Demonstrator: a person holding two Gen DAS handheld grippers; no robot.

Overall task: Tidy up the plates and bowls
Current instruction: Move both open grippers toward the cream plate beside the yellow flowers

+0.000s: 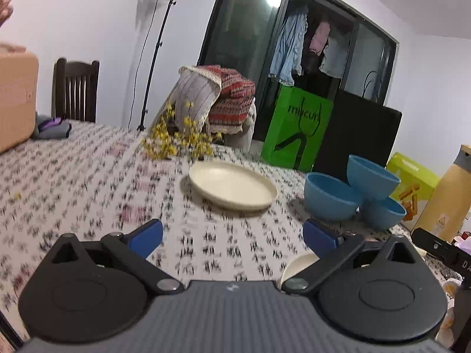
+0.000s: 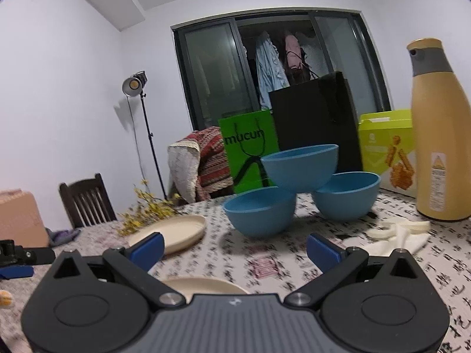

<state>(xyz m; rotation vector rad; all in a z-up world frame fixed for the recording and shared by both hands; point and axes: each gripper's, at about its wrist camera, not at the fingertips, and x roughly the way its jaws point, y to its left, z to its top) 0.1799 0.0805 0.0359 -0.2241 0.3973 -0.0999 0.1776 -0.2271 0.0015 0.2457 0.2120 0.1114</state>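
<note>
Blue bowls, three of them, sit in a cluster toward the far right of the bench [image 2: 265, 267]: a near bowl [image 2: 260, 214] and a right bowl [image 2: 347, 195] on the cloth, and a top bowl [image 2: 300, 166] propped tilted across their rims. A cream plate [image 1: 232, 186] lies flat to their left, well apart from them, and a second plate [image 2: 203, 285] shows just under the right gripper [image 2: 235, 250], mostly hidden by its body.

Both grippers are spread wide and carry nothing. The left gripper [image 1: 232, 236] points at the cream plate, which lies straight ahead and slightly far of its fingertips; the bowls are off to its right. The right gripper faces the bowls, with the near bowl almost dead ahead and close.

The relation that matters: the right gripper is the nearer one to the bowls and the left gripper the nearer to the far plate. The top bowl leans on two rims, so it looks the likeliest to slip if either lower bowl is nudged; lifting it first seems the safer order. A yellow bottle [image 2: 438, 135] stands to the right of the bowls, near enough to watch
</note>
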